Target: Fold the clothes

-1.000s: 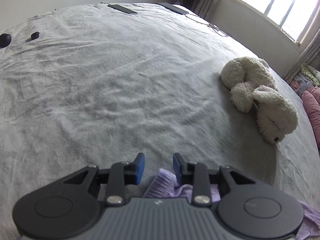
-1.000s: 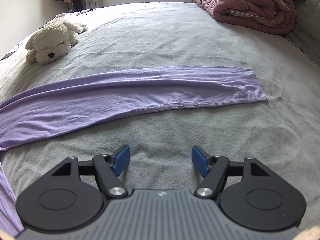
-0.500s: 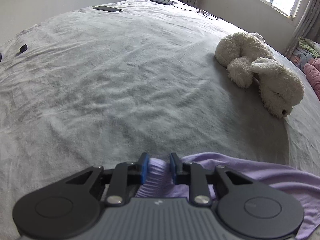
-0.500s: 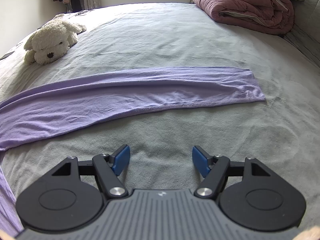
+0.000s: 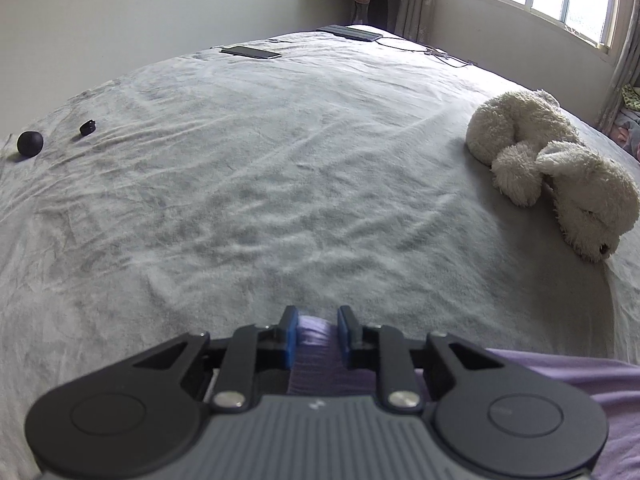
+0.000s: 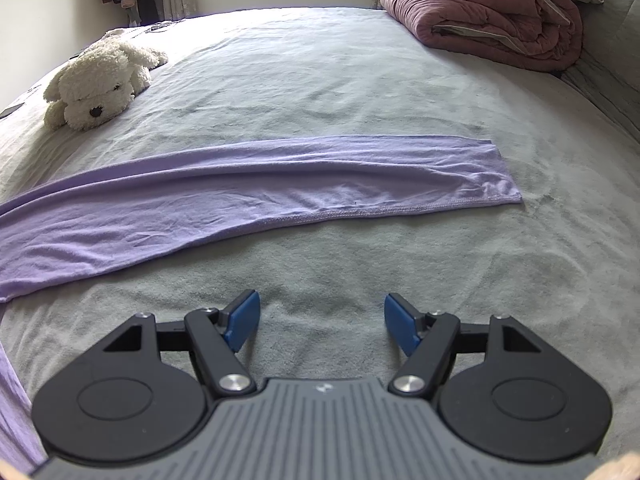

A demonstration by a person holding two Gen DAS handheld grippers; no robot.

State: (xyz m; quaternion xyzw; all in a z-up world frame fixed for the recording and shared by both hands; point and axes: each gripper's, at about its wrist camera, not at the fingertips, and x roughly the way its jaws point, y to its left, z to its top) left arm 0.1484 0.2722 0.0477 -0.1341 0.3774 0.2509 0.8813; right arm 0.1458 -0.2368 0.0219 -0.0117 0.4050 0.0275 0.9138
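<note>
A lilac garment [image 6: 256, 192] lies as a long folded band across the grey bed, its hemmed end at the right [image 6: 492, 184]. In the left wrist view my left gripper [image 5: 318, 330] is shut on a bunched ribbed part of the same lilac garment [image 5: 316, 344], and more of the cloth trails off to the lower right [image 5: 560, 372]. My right gripper [image 6: 322, 320] hovers open over bare sheet, just in front of the band's near edge, with nothing between its blue pads.
A white plush dog [image 5: 552, 168] [image 6: 100, 84] lies on the bed. A pink folded quilt [image 6: 488, 12] sits at the headboard end. A black ball [image 5: 30, 144], a small black item [image 5: 87, 127], a phone [image 5: 252, 53] and a tablet [image 5: 352, 33] lie along the far edge.
My left gripper closed on the lilac cloth and lifted, tilting its view up toward the wall and window. The right gripper stayed nearly still and open.
</note>
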